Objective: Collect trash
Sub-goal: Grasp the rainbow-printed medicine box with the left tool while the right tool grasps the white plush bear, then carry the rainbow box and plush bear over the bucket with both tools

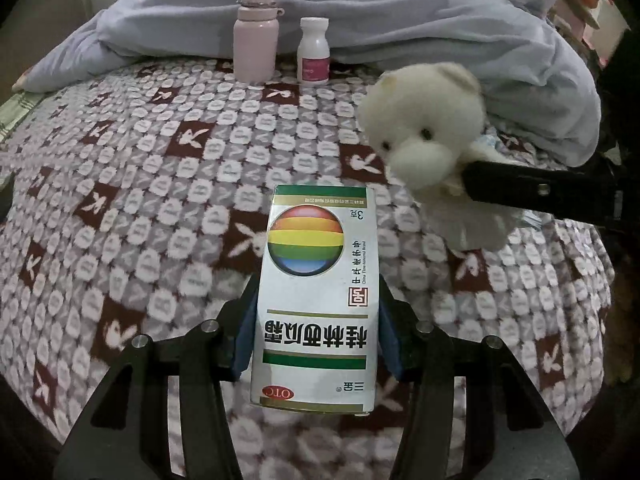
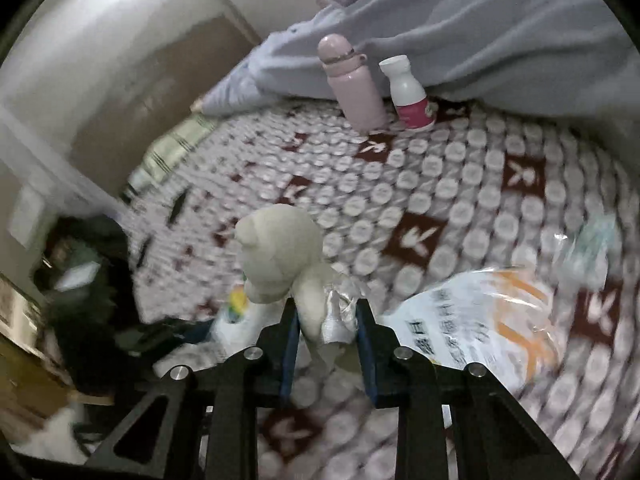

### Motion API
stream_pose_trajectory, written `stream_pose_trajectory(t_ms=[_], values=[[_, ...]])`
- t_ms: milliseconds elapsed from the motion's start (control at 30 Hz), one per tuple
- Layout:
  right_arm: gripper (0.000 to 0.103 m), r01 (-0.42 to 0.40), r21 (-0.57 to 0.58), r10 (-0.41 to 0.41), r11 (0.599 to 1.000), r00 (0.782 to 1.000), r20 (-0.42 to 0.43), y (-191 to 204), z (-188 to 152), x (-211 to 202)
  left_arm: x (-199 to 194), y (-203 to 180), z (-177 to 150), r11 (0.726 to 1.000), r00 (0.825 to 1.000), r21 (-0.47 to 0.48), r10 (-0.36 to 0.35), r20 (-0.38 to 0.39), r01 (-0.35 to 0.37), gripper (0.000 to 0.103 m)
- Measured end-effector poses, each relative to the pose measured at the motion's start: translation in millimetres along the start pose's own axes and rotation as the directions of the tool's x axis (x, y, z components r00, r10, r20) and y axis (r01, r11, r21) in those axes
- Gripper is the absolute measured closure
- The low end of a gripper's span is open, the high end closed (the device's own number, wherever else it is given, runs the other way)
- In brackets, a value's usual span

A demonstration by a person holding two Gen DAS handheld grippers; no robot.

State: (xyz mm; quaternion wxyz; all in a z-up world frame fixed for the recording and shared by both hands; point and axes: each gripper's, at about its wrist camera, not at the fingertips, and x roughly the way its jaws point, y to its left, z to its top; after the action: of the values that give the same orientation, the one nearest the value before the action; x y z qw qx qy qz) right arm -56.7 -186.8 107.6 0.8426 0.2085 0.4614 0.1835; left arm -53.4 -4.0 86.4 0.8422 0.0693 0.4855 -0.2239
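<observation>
Closest in the left wrist view, the left gripper (image 1: 316, 332) is clamped on a white medicine box (image 1: 316, 300), its blue pads pressed against the box's two long sides. The box is a tall carton with green bands, a rainbow-striped ball and bold dark Chinese characters, all printed upside down to this camera; it juts toward twelve o'clock above the bedspread (image 1: 160, 200). At two o'clock from the box, a cream plush bear (image 1: 428, 132) hangs clear of the bed, its body pinched in the right gripper (image 1: 536, 192), which reaches in from three o'clock. In the right wrist view, that right gripper (image 2: 326, 320) grasps the bear (image 2: 280, 256) by its body and white satin ribbon, head tipped toward eleven o'clock. A crinkled plastic wrapper (image 2: 480, 320) with orange print lies on the bedspread at three o'clock from the bear. Farther off, toward twelve o'clock, a pink flask (image 1: 256, 36) and a white pill bottle (image 1: 314, 52) stand side by side against a rumpled pale blue quilt (image 1: 400, 20).
</observation>
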Motion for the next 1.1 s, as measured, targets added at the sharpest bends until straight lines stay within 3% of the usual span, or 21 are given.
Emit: stream_pose_trajectory(t_ms=[100, 200, 600, 1100], values=[[0.077, -0.006, 0.0, 0.006, 1.0, 1.0, 0.029, 10.3, -16.8, -22.8, -11.9, -7.9, -6.9, 1.0, 1.0, 0.0, -0.004, 0.009, 0.004, 0.053], [0.077, 0.062, -0.029, -0.06, 0.998, 0.997, 0.055, 17.6, -39.1, -48.7, -19.2, -19.1, -13.4, 1.0, 1.0, 0.004, 0.002, 0.007, -0.002, 0.053], [0.077, 0.205, 0.131, -0.219, 0.97, 0.97, 0.101, -28.7, -120.0, -120.4, -38.4, -103.1, -35.5, 0.996, 0.999, 0.092, -0.008, 0.032, 0.005, 0.053], [0.077, 0.298, 0.222, -0.335, 0.929, 0.929, 0.155, -64.3, -172.1, -191.3, -40.8, -190.5, -47.3, 0.983, 0.998, 0.179, -0.057, 0.04, 0.049, 0.053]])
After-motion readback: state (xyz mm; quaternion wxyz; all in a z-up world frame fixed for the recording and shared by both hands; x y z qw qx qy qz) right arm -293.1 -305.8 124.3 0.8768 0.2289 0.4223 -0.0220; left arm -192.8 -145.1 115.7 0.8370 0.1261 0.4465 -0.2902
